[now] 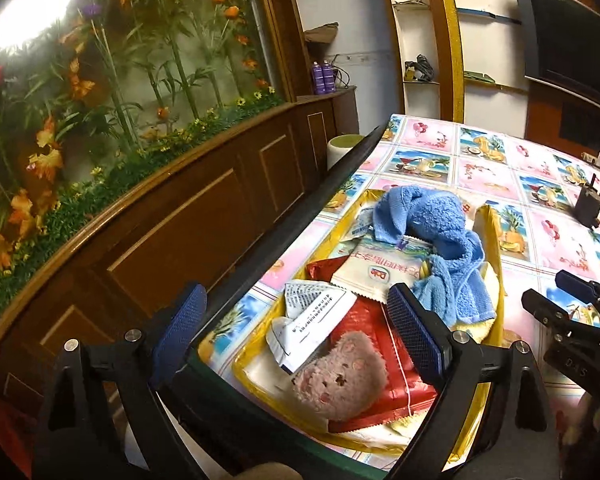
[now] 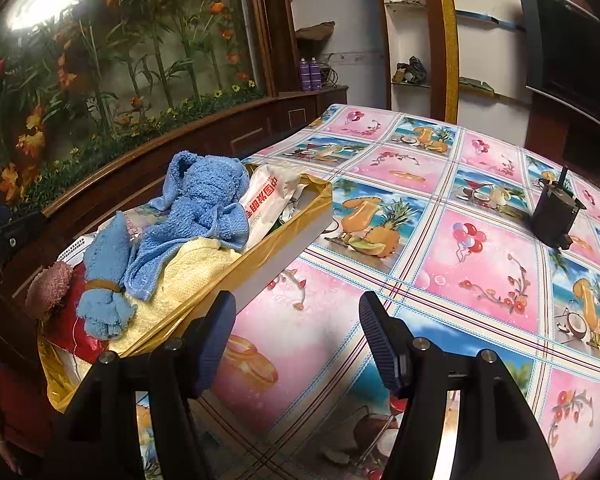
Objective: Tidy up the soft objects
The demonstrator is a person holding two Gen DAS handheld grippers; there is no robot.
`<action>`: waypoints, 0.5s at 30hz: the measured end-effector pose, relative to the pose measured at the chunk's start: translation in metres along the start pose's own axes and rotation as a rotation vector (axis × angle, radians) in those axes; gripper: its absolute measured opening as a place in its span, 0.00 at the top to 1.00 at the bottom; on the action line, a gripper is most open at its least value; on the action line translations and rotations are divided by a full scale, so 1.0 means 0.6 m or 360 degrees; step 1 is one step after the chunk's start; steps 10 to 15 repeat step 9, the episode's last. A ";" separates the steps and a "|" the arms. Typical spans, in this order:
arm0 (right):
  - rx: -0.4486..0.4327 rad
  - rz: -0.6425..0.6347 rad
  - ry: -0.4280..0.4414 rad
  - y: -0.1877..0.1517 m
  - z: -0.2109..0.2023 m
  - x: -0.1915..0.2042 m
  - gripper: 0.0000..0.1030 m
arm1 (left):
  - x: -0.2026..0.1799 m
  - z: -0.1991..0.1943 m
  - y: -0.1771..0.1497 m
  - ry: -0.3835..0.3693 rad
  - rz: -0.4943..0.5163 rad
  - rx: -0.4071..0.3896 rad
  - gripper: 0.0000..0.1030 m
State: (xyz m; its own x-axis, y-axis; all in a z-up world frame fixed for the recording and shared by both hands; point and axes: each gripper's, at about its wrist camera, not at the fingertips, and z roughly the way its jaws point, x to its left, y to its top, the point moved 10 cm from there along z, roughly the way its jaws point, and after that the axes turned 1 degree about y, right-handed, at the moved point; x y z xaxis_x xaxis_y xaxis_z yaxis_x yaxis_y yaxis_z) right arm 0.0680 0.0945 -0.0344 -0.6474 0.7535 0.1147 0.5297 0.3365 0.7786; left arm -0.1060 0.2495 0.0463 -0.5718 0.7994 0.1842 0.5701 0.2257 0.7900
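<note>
Fruit-print tablecloth (image 2: 440,208) bears a yellow tray (image 2: 300,216) holding blue towel (image 2: 204,208).

towel (image 1: 432,232) in box (image 1: 494,236), box on table (image 2: 480,248)

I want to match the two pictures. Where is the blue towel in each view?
Left wrist view: blue towel at centre right, at the yellow tray's far end.
Right wrist view: blue towel at centre left, heaped on the tray.
Shared landmark: the dark box on the tablecloth.
</note>
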 end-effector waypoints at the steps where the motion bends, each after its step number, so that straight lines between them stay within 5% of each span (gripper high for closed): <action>1: 0.0001 0.0000 -0.0001 -0.001 0.000 0.000 0.38 | 0.000 -0.001 -0.001 0.0017 0.0006 0.0000 0.10; 15: 0.0020 0.0064 -0.0005 -0.002 -0.005 -0.014 0.38 | -0.029 -0.011 -0.006 0.0034 0.0096 -0.0019 0.10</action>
